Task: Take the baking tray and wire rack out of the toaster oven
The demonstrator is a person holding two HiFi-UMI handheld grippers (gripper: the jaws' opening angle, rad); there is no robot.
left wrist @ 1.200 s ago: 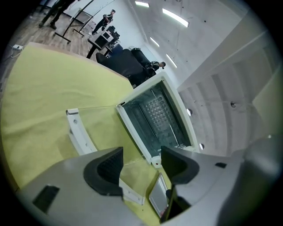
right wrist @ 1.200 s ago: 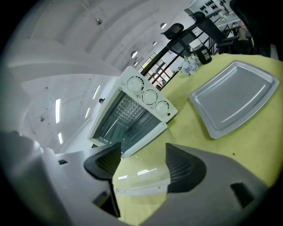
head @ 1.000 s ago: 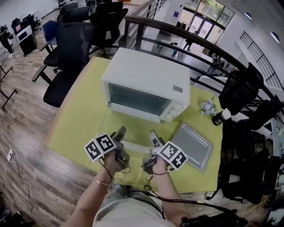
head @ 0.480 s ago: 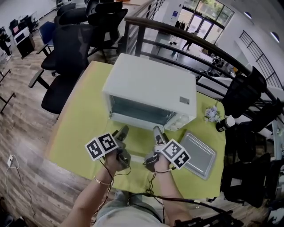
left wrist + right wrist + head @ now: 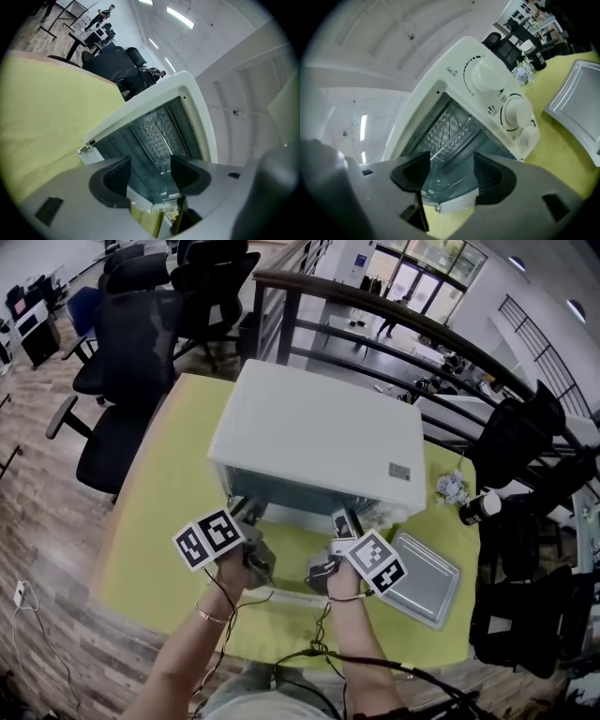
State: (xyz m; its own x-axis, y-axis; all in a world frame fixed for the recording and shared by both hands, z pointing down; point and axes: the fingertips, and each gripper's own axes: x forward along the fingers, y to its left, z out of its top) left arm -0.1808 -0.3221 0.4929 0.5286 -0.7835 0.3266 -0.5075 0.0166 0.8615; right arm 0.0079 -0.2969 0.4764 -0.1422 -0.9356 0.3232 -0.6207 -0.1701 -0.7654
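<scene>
The boxy white toaster oven (image 5: 319, 432) stands just ahead of both jaws, its glass door (image 5: 451, 186) dropped open beneath them; I reckon a clumsy reach could clip that door. The flat, rimmed metal baking tray (image 5: 424, 563) already lies out, right of my right gripper (image 5: 451, 174), whose jaws, apart and empty, have just been closing slightly. The thin wire rack (image 5: 447, 126), inside ahead, may snag if pulled crooked. My left gripper (image 5: 150, 169) gapes empty.

Support: a table (image 5: 155, 488) is covered by a yellow-green cloth (the top itself is hidden under it).
Middle, toward the far edge: a white toaster oven (image 5: 319, 432) is set on the cloth.
Near right: a grey metal tray (image 5: 422, 565) is laid flat near the oven's front corner.
Far right edge: a small bunch of flowers (image 5: 451, 487) and a dark, white-capped bottle (image 5: 480, 508) are placed close together.
</scene>
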